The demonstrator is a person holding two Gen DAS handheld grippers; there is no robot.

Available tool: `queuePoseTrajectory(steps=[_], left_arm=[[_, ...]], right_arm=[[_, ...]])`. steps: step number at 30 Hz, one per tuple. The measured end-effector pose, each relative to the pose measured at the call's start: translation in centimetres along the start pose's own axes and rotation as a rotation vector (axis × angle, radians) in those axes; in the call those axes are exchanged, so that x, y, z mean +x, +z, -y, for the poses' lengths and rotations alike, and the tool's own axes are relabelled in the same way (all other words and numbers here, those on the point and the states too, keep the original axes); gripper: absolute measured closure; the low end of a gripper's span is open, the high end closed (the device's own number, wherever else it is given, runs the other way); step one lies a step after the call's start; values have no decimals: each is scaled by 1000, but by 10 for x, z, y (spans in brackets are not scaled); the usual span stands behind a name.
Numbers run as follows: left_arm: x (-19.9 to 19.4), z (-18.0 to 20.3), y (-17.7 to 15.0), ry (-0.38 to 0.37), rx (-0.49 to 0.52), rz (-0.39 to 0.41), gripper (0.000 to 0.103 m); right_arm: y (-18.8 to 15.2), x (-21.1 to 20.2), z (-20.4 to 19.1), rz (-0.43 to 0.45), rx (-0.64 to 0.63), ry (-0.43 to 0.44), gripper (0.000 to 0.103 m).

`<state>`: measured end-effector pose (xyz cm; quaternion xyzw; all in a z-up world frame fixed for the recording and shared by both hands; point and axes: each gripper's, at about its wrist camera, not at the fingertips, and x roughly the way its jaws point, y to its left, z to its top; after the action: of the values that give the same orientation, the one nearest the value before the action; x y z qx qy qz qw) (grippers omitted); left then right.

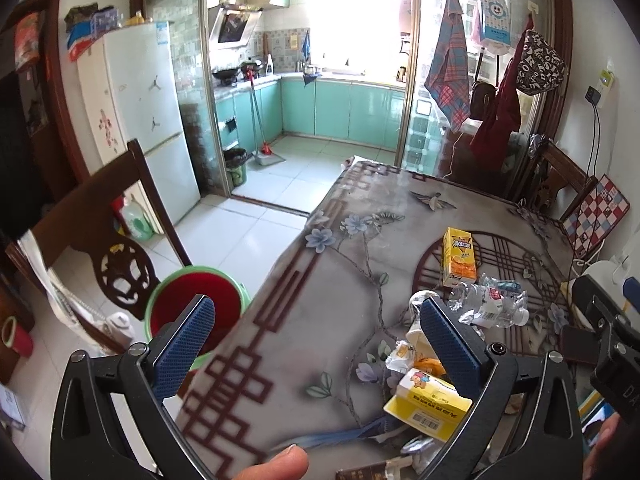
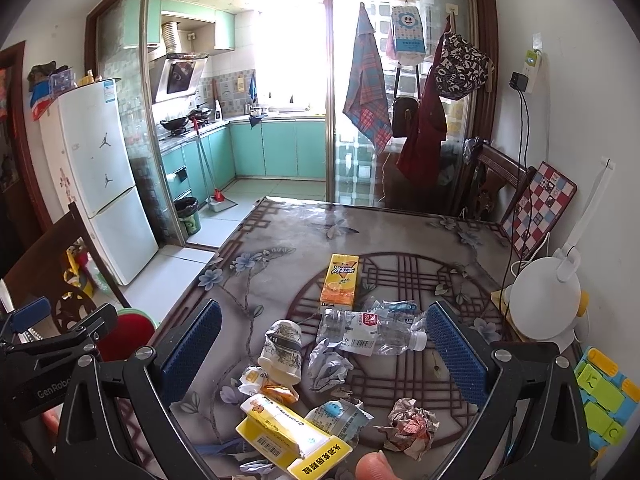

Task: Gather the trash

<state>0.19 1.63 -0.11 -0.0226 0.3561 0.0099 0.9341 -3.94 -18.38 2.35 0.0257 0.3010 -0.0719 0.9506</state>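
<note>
**Trash heaped on a patterned table**

Left wrist: the left gripper (image 1: 316, 344) gaped empty over the table (image 1: 320, 280) edge; a bin (image 1: 192, 296) stood below its left finger, kitchen ahead.

Right wrist: the right gripper (image 2: 324, 352) gaped empty; bottle (image 2: 372, 332), carton (image 2: 340, 284) and paper (image 2: 408, 428) lay between its fingers.

Black grippers (image 2: 322, 354), blue textured pads (image 2: 456, 356), silver screws.

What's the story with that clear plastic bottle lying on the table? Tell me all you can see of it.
The clear plastic bottle lies on its side on the table, crushed and apparently empty. It has a white cap at its right end and a white label with a red patch and a barcode. It sits just in front of the yellow drink carton, beside crumpled clear wrapping, with a crumpled paper ball near it. Neither gripper touches it.
</note>
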Motion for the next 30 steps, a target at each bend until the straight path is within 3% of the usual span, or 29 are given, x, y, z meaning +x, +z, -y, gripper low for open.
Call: queuePoseTrajectory(steps=[3,7,9,11,14,18,23,30], left_arm=[[0,-1,0,4,-8,3,0],[-8,-3,-2,60,-14,119,0],[-9,-10,-4,33,-67,160,0],[-6,-13,-4,29,-63,149,0],[-2,-7,-5,30,45,143,0],[-5,-8,-3,-30,40,142,0],[-3,-5,-2,-51,61,117,0],[6,5,-13,-106,154,56,0]], right_arm=[[-1,0,-1,-3,2,-1,0],[-2,1,0,-6,5,-3,0],[-3,1,0,-8,10,-2,0],[-4,2,2,-10,19,5,0],[-5,2,3,-14,32,33,0],[-6,2,2,-17,33,45,0],[-7,0,2,-17,45,56,0],[-16,3,24,-4,143,166,0]])
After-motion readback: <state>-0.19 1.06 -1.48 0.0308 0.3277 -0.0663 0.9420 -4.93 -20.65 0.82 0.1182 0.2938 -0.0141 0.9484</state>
